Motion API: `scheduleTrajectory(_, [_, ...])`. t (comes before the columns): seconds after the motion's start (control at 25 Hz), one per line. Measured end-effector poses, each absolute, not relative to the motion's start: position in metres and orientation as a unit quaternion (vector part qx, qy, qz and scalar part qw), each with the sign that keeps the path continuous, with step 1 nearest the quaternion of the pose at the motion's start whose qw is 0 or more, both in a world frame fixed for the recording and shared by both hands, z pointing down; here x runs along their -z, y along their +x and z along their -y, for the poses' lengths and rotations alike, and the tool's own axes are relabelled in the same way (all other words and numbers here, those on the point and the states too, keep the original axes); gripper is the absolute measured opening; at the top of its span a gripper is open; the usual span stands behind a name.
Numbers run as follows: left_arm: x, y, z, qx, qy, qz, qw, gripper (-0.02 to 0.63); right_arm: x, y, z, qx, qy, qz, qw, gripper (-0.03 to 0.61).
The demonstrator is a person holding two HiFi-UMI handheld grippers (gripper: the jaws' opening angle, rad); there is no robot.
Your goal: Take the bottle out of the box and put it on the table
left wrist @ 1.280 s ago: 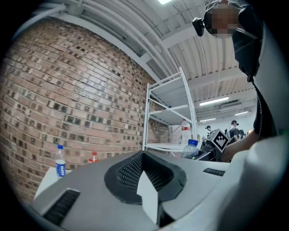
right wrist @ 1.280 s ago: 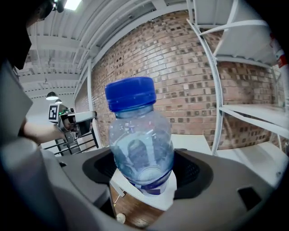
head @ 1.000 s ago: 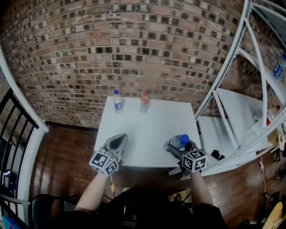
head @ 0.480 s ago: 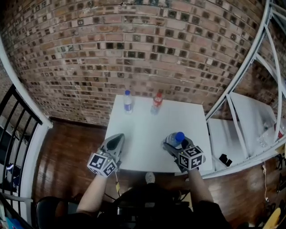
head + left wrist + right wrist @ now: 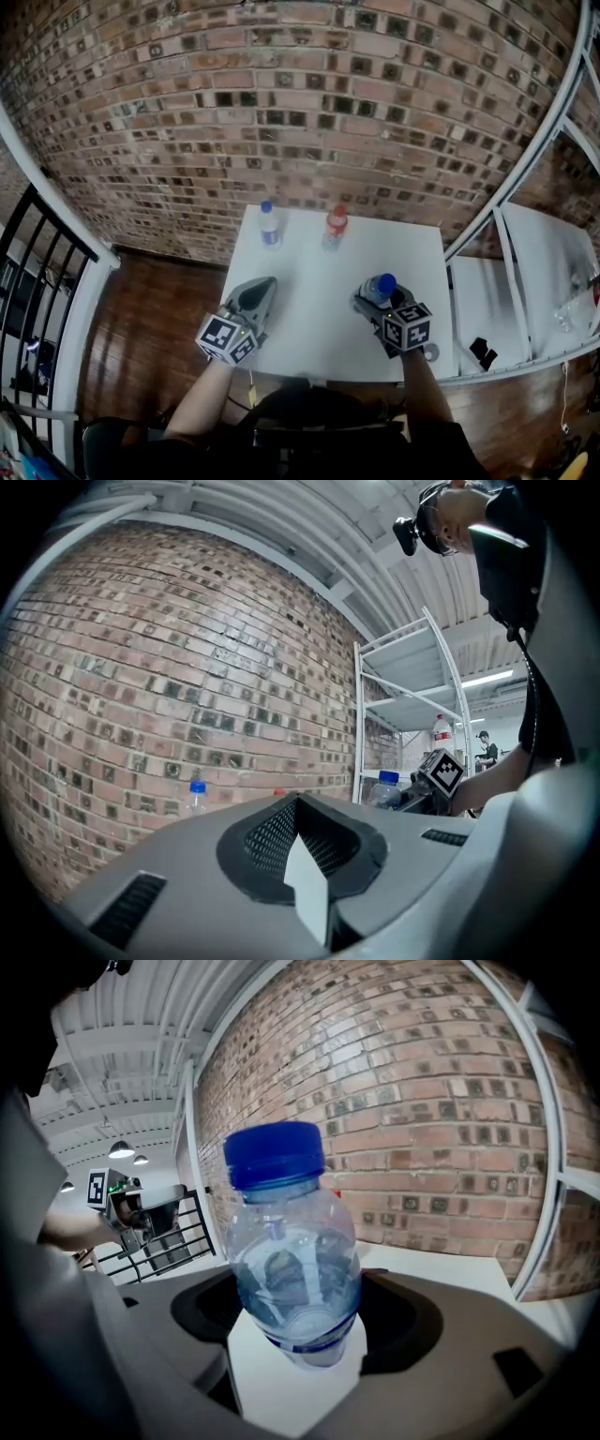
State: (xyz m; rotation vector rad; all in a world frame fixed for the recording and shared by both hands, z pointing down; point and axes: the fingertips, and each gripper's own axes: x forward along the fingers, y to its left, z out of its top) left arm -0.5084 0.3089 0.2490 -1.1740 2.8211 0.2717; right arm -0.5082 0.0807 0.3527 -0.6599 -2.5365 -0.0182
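A clear water bottle with a blue cap (image 5: 380, 288) (image 5: 292, 1255) stands upright between the jaws of my right gripper (image 5: 378, 298) (image 5: 302, 1340), which is shut on its lower body above the near right part of the white table (image 5: 309, 272). My left gripper (image 5: 264, 285) (image 5: 300, 803) hovers over the table's near left part, jaws shut and holding nothing. Two other bottles stand at the table's far edge by the brick wall: one with a blue cap (image 5: 269, 225) (image 5: 196, 797), one with a red cap (image 5: 335, 228). No box is in view.
White metal shelving (image 5: 525, 244) rises just right of the table, with a small black object (image 5: 483, 352) on its low shelf. A black railing (image 5: 37, 262) stands at the left. The brick wall (image 5: 281, 103) closes the far side. Dark wooden floor surrounds the table.
Both grippers have moved forward from the table's near edge to further over its top. The right one carried the blue-capped bottle along. The two far bottles have not moved.
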Motion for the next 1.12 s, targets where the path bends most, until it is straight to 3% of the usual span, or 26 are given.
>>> scheduleTrajectory(0.68, [-0.298,-0.595,-0.215,-0.052,-0.413,-0.908,-0.043,-0.003,-0.416,-0.618,-0.015,-0.002,-0.195,0.938,0.285,0.376])
scheduleTrajectory(1.12, [-0.328,-0.616,-0.19,-0.04,-0.406,-0.909,-0.088,-0.003,-0.449,-0.643,0.011,0.007,-0.199,0.932,0.303,0.376])
